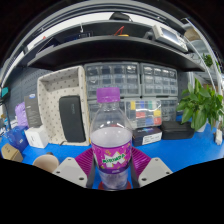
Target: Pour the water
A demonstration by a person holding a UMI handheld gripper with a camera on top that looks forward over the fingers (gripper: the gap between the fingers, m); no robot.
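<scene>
A clear plastic bottle (111, 142) with a lilac screw cap (107, 97) wears a magenta label (112, 156) marked with small green and white lettering. The magenta pads (84, 159) on the gripper (112, 172) match that label, set against pale grey finger tips. The table (185, 150) shows bright blue. A leafy potted plant (201, 104) is vivid green. A cream panel (62, 103) carries a faint scattered pattern around a dark rectangle (72, 117). The grey drawer cabinet (130, 90) shows rows of translucent fronts. A small clear box (147, 113) holds yellow, pink and blue contents. Dark grey shelving (100, 45) runs overhead.
</scene>
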